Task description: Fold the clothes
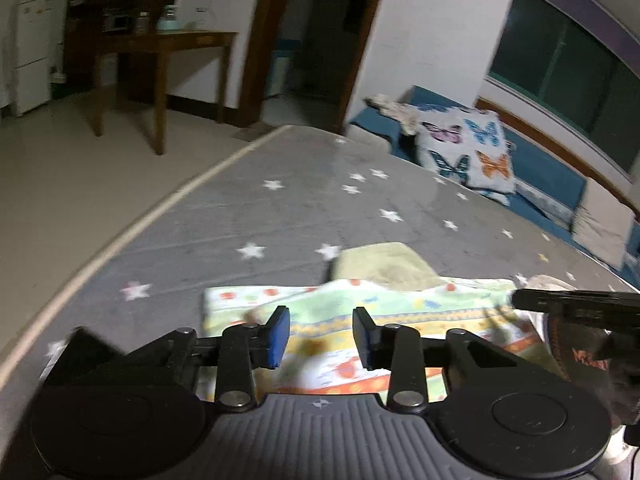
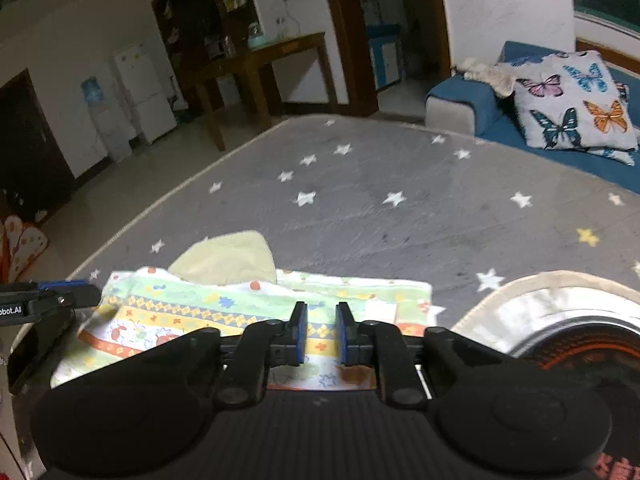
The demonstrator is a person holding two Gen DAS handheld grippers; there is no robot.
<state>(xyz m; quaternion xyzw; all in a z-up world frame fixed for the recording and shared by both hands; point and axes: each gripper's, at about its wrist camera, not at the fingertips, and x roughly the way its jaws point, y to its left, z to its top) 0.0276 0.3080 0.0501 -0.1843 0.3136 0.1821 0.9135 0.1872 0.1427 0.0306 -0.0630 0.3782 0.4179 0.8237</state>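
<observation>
1. While you are hovering with both jaws apart and empty, the left gripper (image 1: 321, 336) and right gripper (image 2: 322, 334) are pointing at the patterned cloth (image 1: 320, 312), lying bottom middle on the star rug (image 1: 304, 208).
2. You are needing matching near corners, so be lowering evenly.

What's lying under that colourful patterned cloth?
A pale yellow garment pokes out beneath the patterned cloth, both on the grey star rug. Its covered part can't be seen.

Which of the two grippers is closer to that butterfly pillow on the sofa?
Right, I'd judge. The pillow lies ahead and rightward of both; the right gripper is on that side, the left gripper beyond it over the cloth.
</observation>
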